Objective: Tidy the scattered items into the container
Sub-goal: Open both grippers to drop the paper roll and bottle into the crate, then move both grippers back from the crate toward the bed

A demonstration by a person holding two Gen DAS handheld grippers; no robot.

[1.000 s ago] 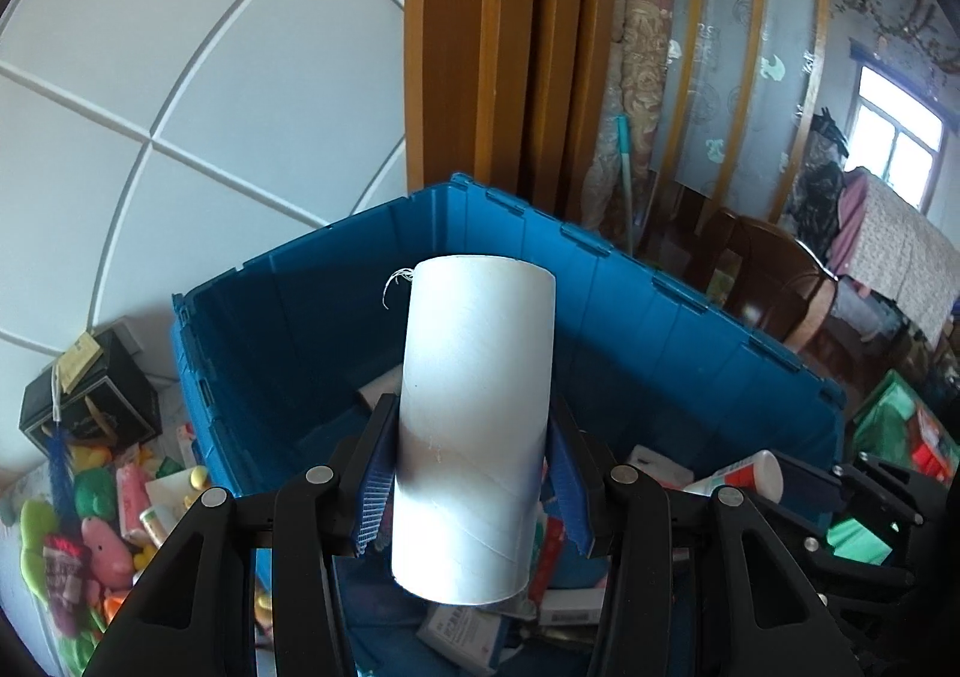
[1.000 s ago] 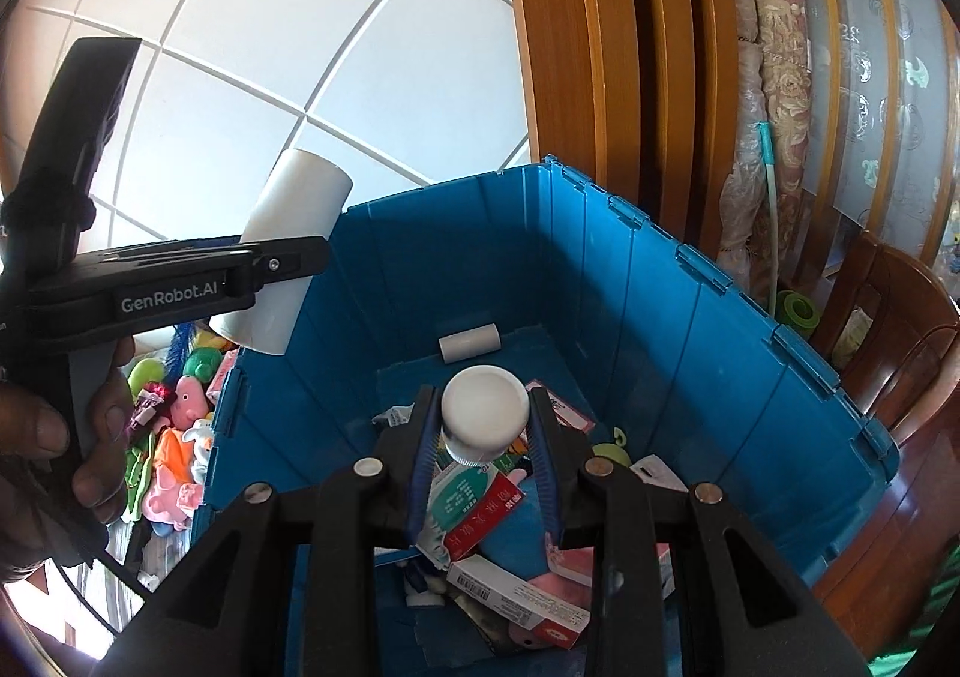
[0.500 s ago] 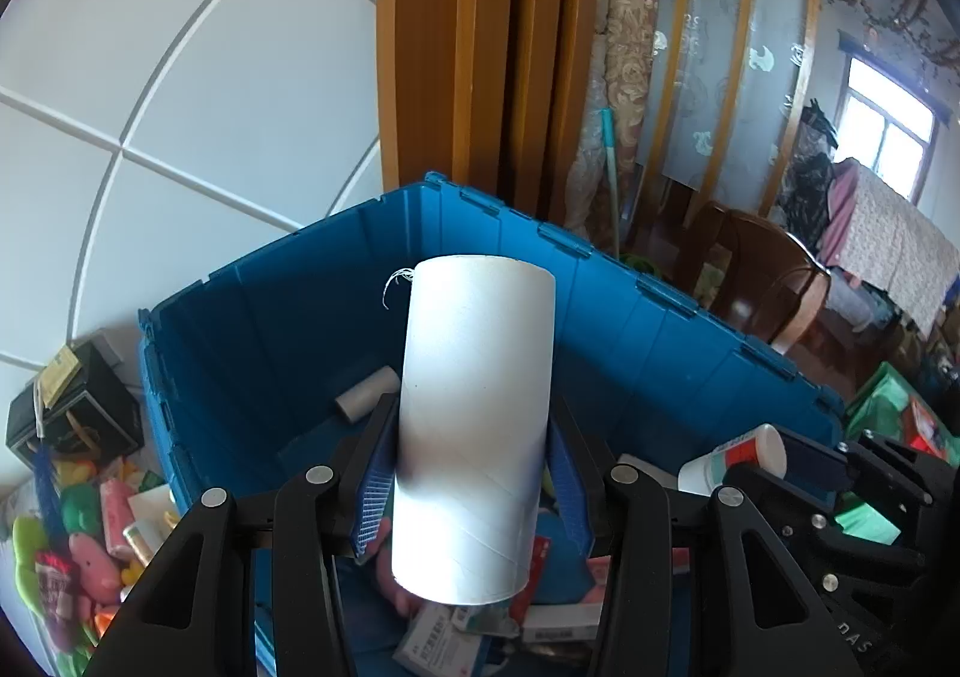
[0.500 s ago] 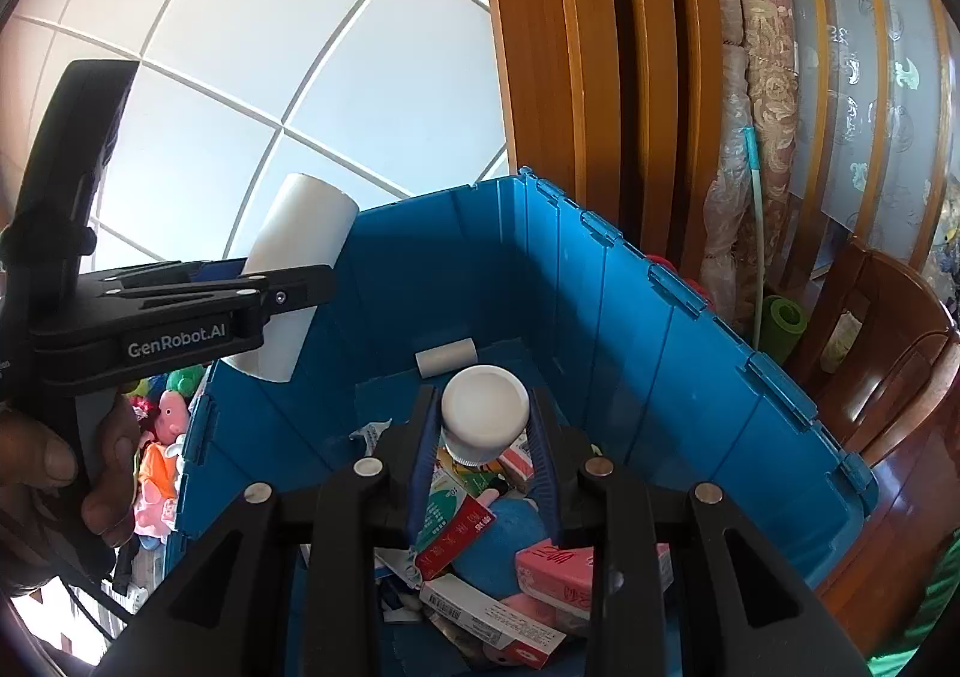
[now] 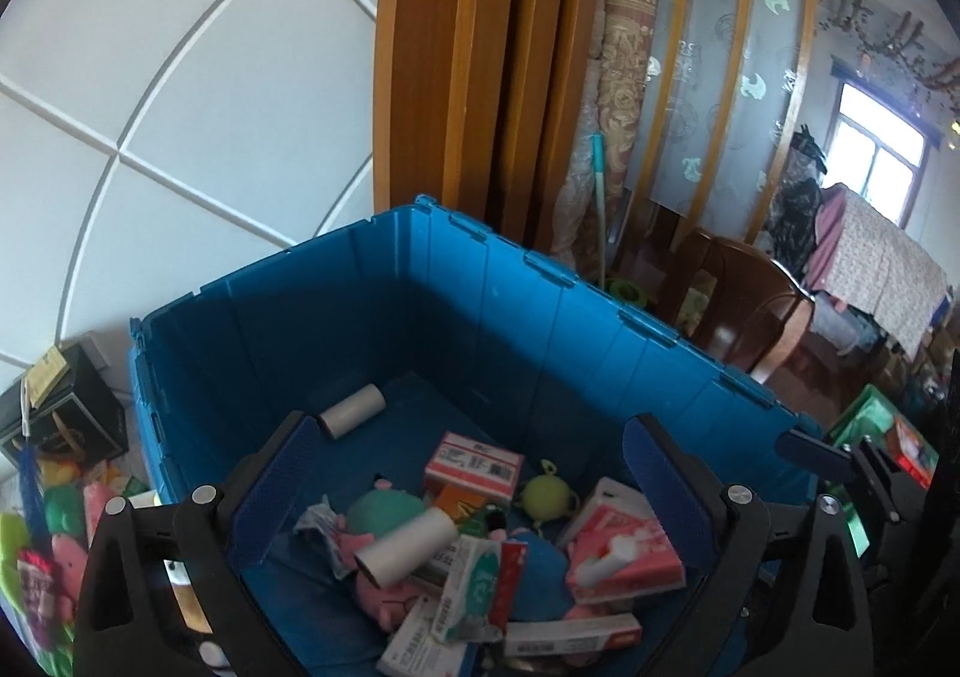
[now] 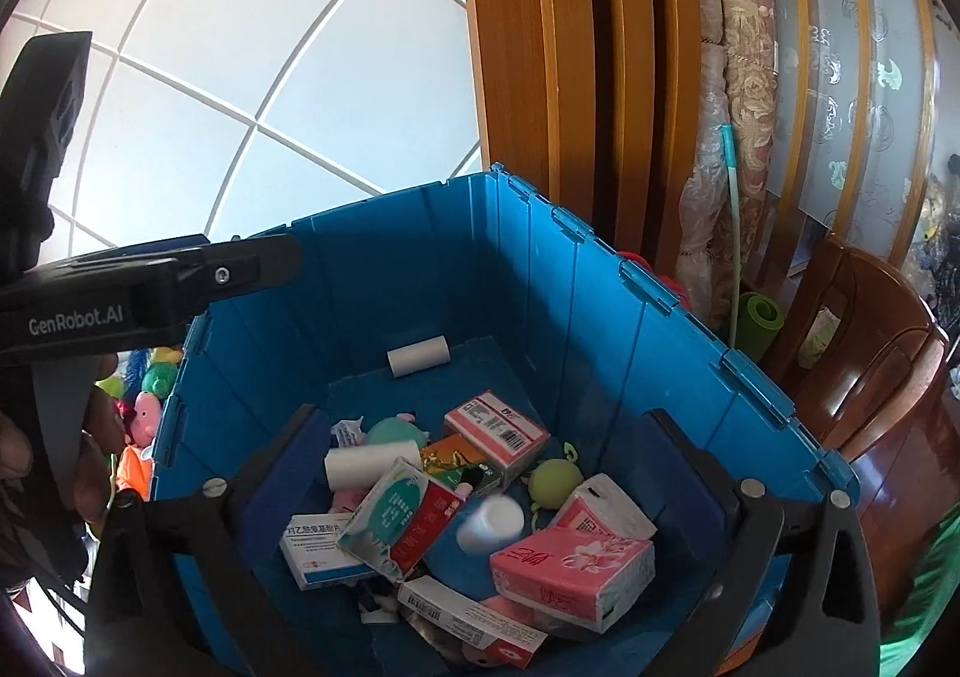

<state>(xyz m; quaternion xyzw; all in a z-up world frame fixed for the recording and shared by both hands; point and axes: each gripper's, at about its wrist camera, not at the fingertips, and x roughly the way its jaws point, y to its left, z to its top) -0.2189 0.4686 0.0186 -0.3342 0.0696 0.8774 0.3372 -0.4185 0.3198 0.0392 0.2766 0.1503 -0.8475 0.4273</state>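
2 grippers, left gripper (image 5: 474, 488) and right gripper (image 6: 489, 476), jaws opening, nothing between. White tube (image 5: 414, 556) and white bottle (image 6: 490, 521) lie in blue bin (image 5: 360, 317); toys (image 5: 54, 521) piled outside left wall.

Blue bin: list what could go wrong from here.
The small white bottle looks blurred above the pile, probably mid-fall; it may bounce or roll under the boxes. The paper roll lies tilted on loose items and could slide. Both grippers, left and right, are opening low inside the blue bin; pulling out carelessly could snag its wall.
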